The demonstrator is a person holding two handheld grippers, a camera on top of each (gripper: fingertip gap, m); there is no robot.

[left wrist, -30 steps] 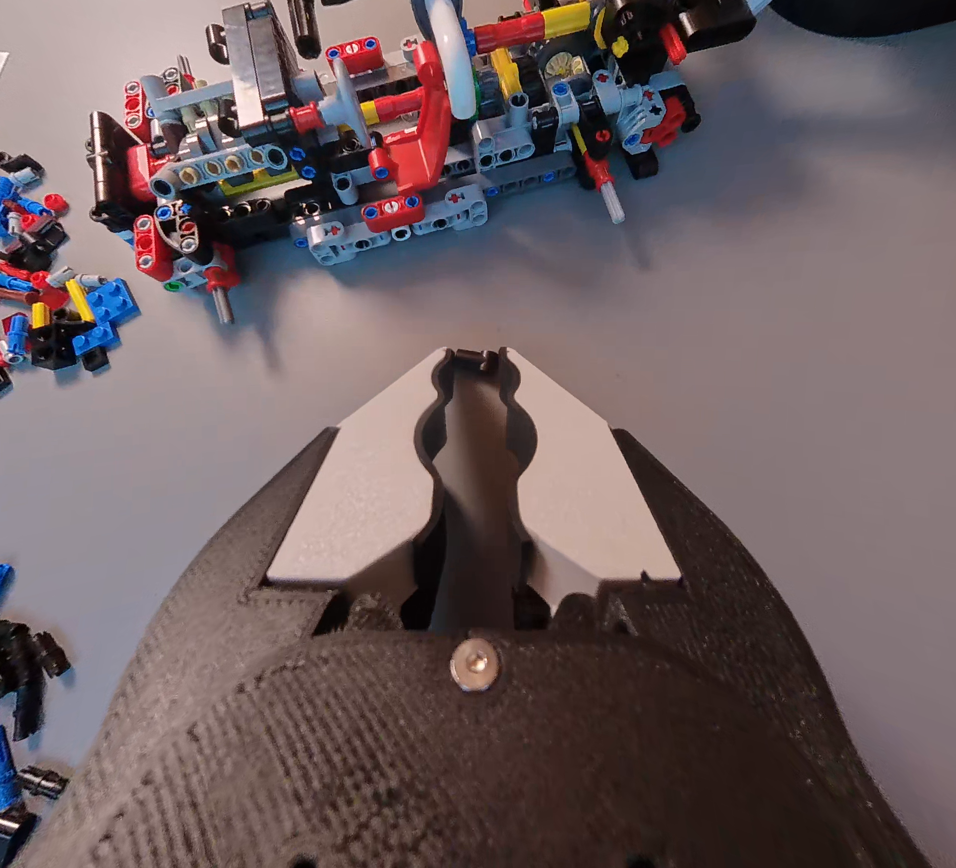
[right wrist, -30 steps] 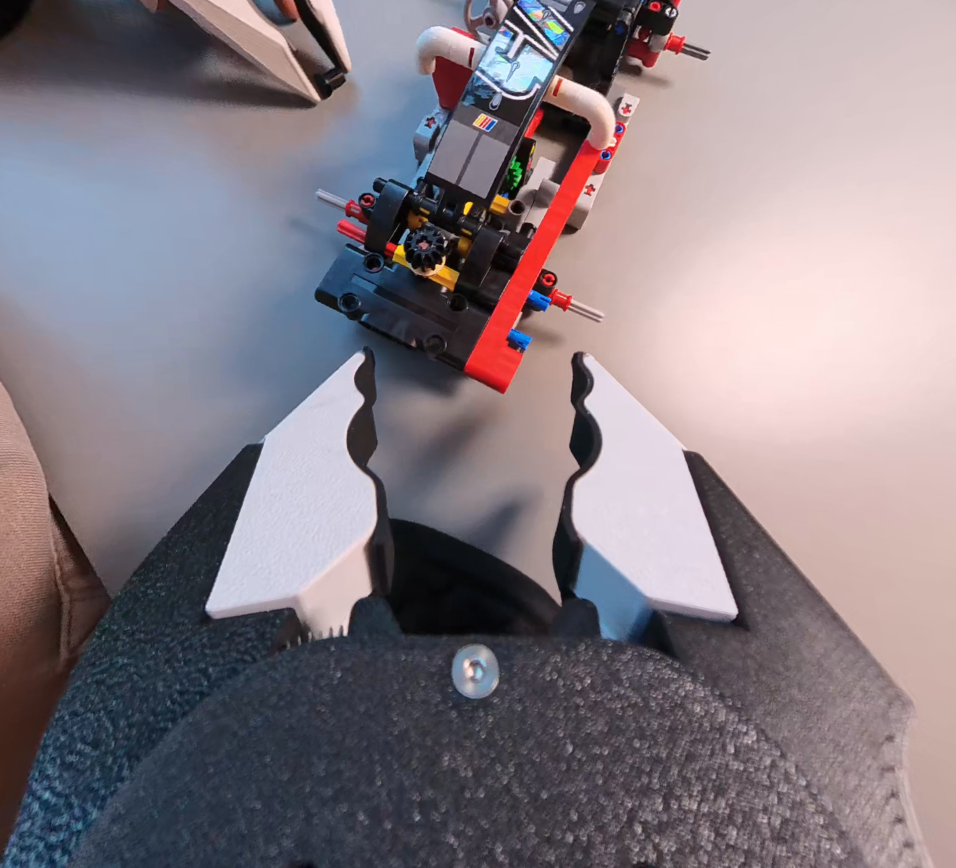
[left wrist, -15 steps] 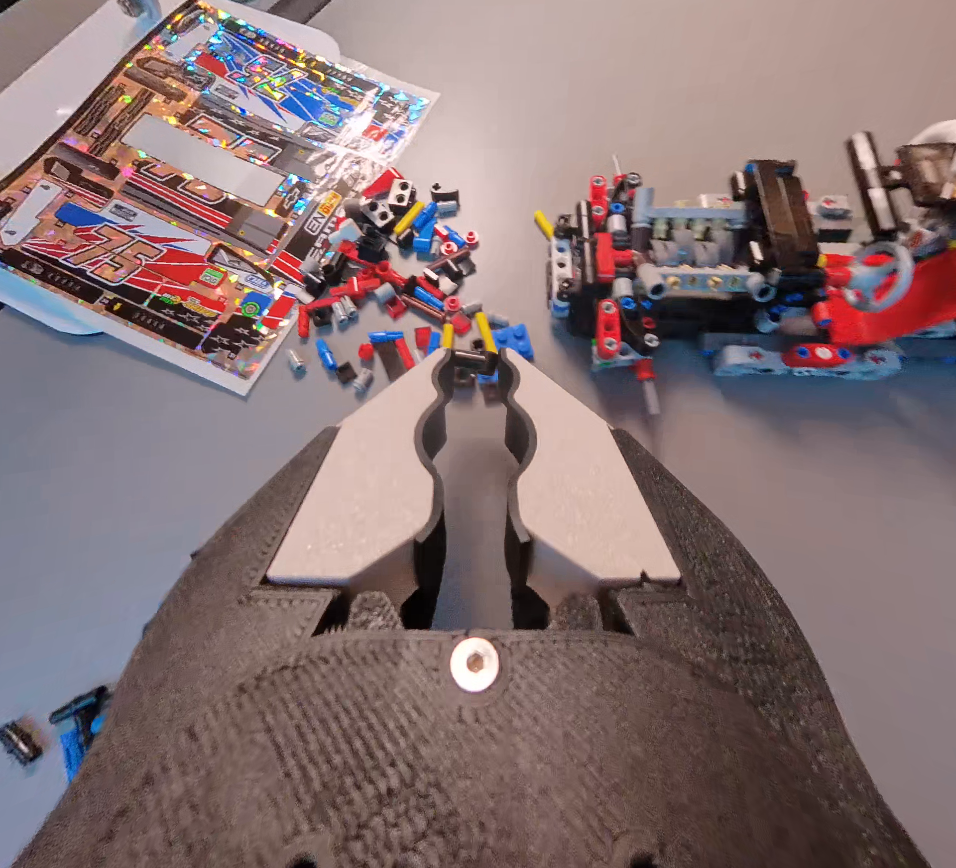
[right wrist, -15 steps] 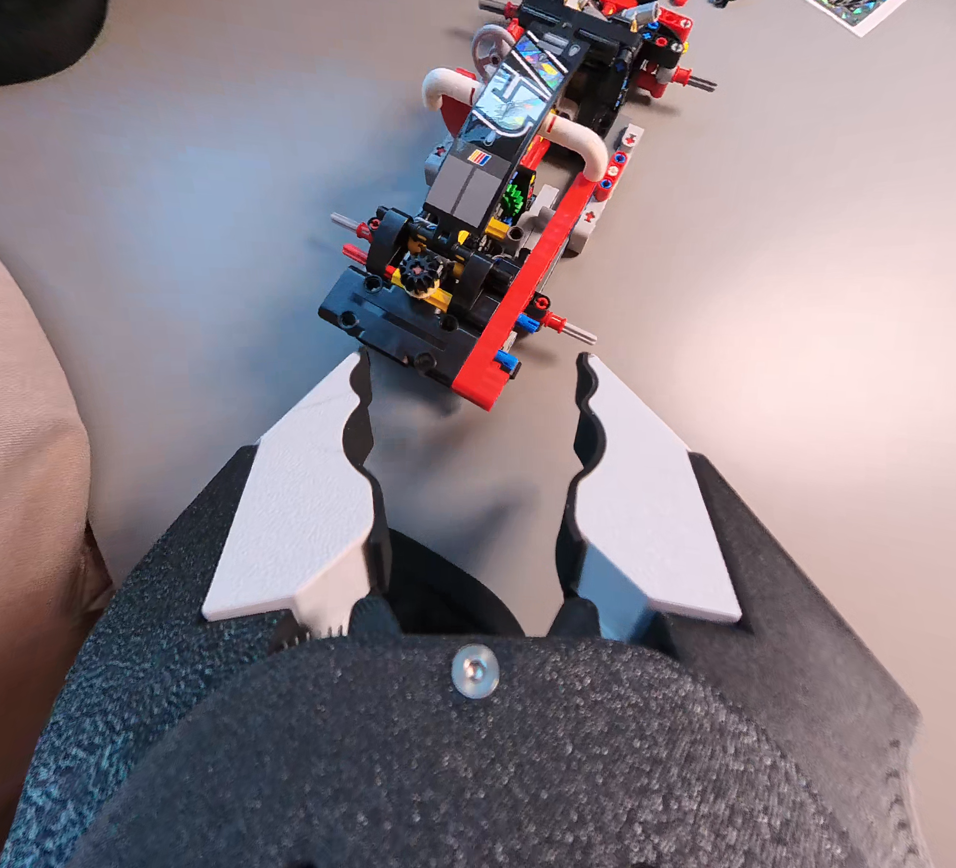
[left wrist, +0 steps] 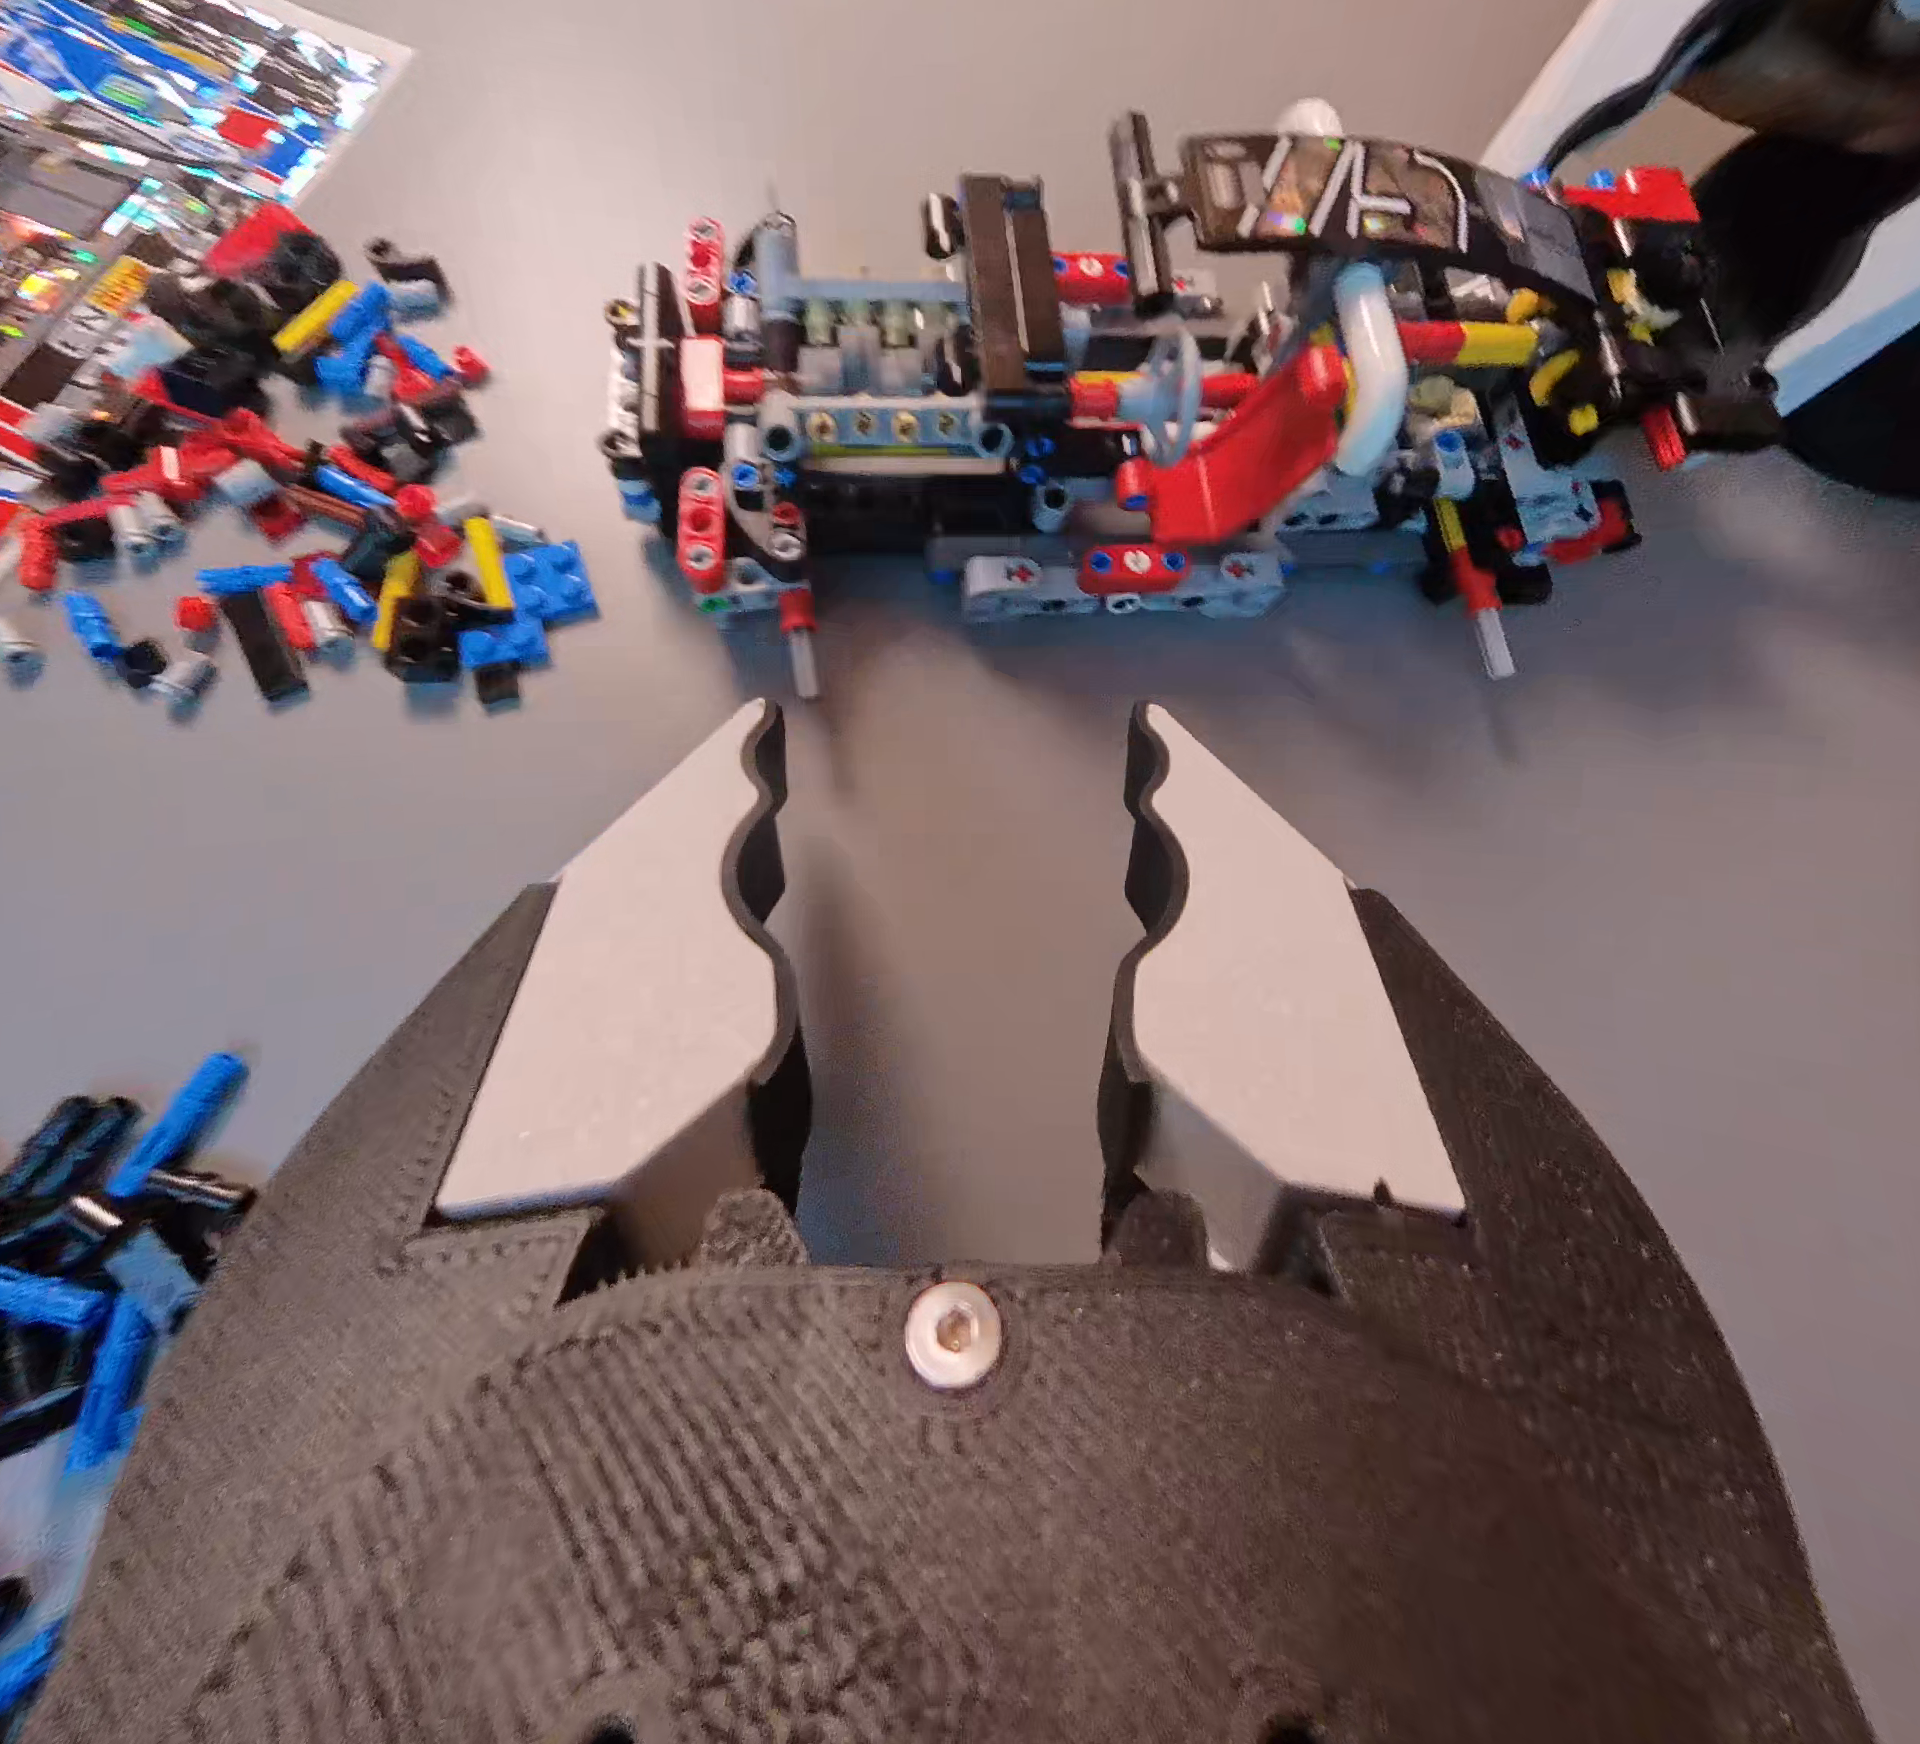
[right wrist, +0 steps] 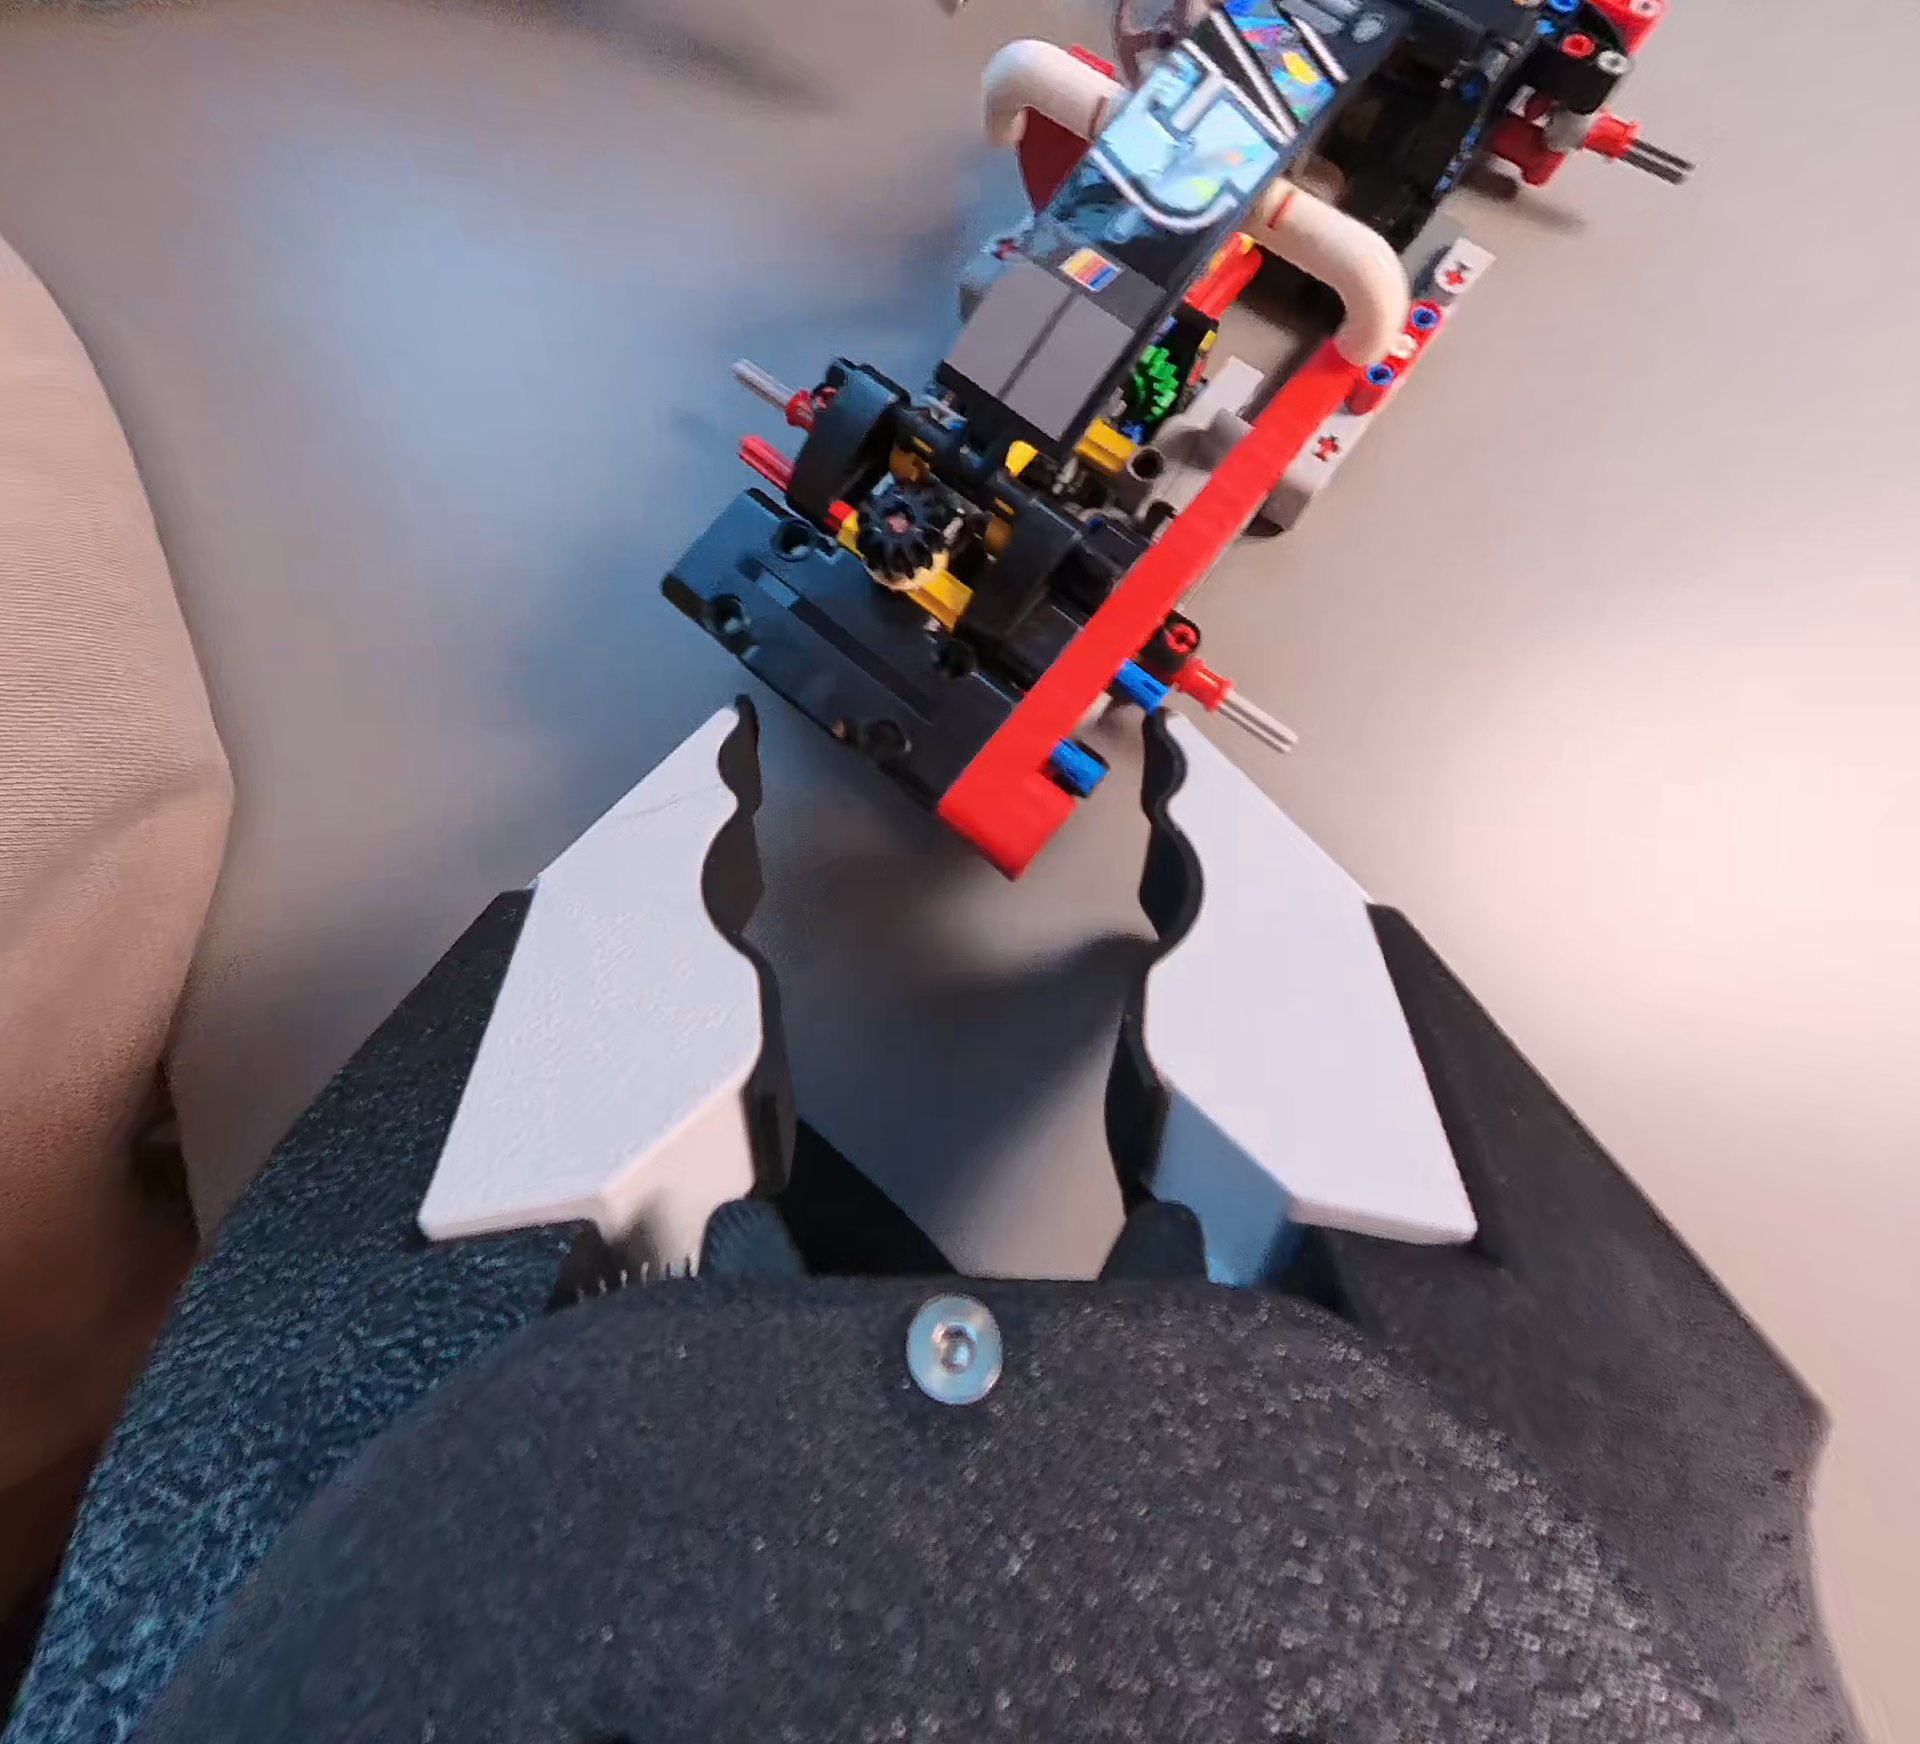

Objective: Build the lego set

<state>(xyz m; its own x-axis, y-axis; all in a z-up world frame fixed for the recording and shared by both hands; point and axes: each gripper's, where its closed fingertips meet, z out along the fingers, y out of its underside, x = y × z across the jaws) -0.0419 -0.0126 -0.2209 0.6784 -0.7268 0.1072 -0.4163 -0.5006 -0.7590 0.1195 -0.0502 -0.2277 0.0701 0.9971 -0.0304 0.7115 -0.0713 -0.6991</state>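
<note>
No writing can be read with any certainty. The sticker sheet (left wrist: 156,125) at the upper left of the left wrist view carries coloured, glittering decals, too blurred to make out. The black hood panel (right wrist: 1195,167) of the lego car (left wrist: 1122,406) bears a holographic decal with large white-outlined marks and a small striped emblem, also illegible.

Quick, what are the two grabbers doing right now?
Left gripper: open, holding nothing.
Right gripper: open, holding nothing, its tips at the end of the lego car.

Glossy plastic car model (left wrist: 1122,406), matt table (left wrist: 1558,863)
</note>
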